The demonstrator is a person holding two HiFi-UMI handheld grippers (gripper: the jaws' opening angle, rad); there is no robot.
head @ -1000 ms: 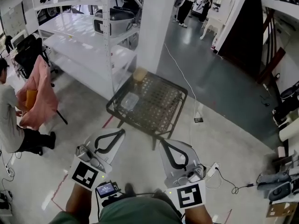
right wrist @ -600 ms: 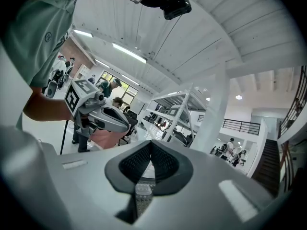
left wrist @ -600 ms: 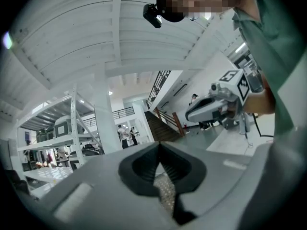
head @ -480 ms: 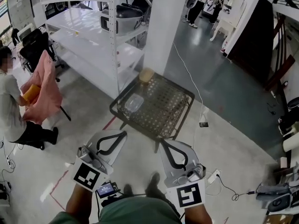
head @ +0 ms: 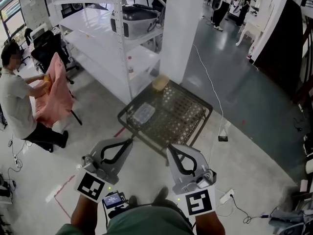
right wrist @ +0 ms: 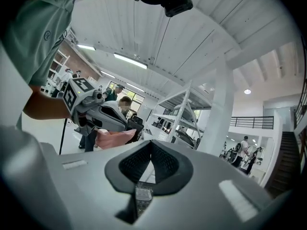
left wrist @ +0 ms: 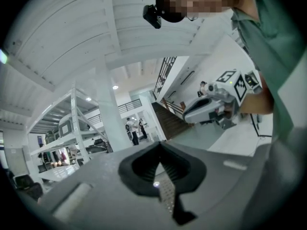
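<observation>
L tongs (head: 129,141): shut tight, empty, just short of mesh tabletop (head: 195,126).
R tongs (head: 170,148): shut, empty, near L.
Clear tub (head: 144,113): on tabletop, nr left edge.
Tan pot (head: 160,82): far corner.

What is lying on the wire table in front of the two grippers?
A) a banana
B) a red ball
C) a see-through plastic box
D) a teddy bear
C: in the head view a see-through plastic box lies flat on the wire table, toward its left side. There is no bear, ball or banana on it.
</observation>
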